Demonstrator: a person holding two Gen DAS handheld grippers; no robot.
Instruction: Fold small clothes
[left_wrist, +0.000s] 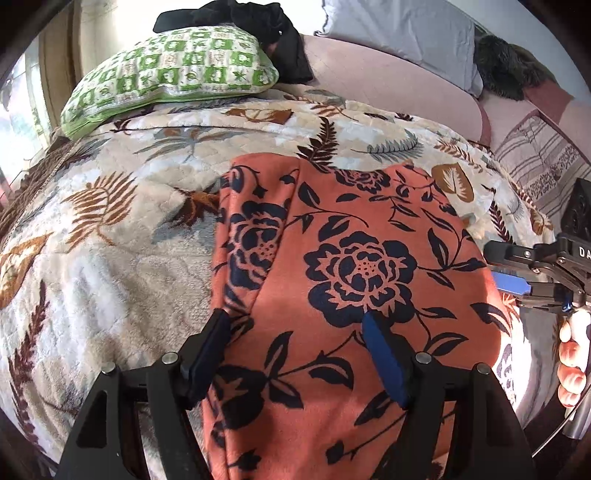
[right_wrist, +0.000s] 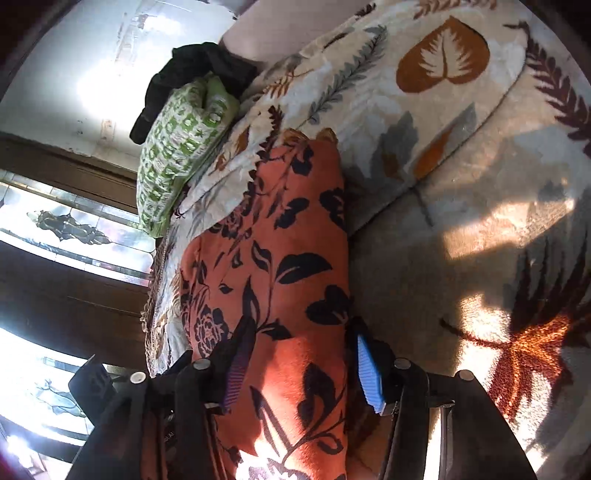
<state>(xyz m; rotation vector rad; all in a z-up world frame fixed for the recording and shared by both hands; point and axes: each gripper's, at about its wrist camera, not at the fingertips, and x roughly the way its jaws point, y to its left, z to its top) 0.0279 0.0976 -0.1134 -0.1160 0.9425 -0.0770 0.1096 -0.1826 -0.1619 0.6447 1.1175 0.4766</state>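
An orange garment with dark blue flowers (left_wrist: 354, 266) lies flat on the leaf-patterned blanket (left_wrist: 122, 236), its left side folded over. My left gripper (left_wrist: 297, 332) hovers open over the garment's near part, with its left finger at the folded left edge. In the right wrist view the same garment (right_wrist: 288, 258) runs up between the jaws of my right gripper (right_wrist: 304, 362). Those jaws stand apart astride its right edge, and a dark gap shows beside the blue pad (right_wrist: 369, 373). The right gripper (left_wrist: 496, 269) also shows at the garment's right edge in the left wrist view.
A green checked pillow (left_wrist: 170, 74) and a black cloth (left_wrist: 258, 26) lie at the far left of the bed. Grey pillows (left_wrist: 406, 33) and a striped cover (left_wrist: 535, 162) lie at the far right. A person's fingers (left_wrist: 572, 354) hold the right gripper's handle.
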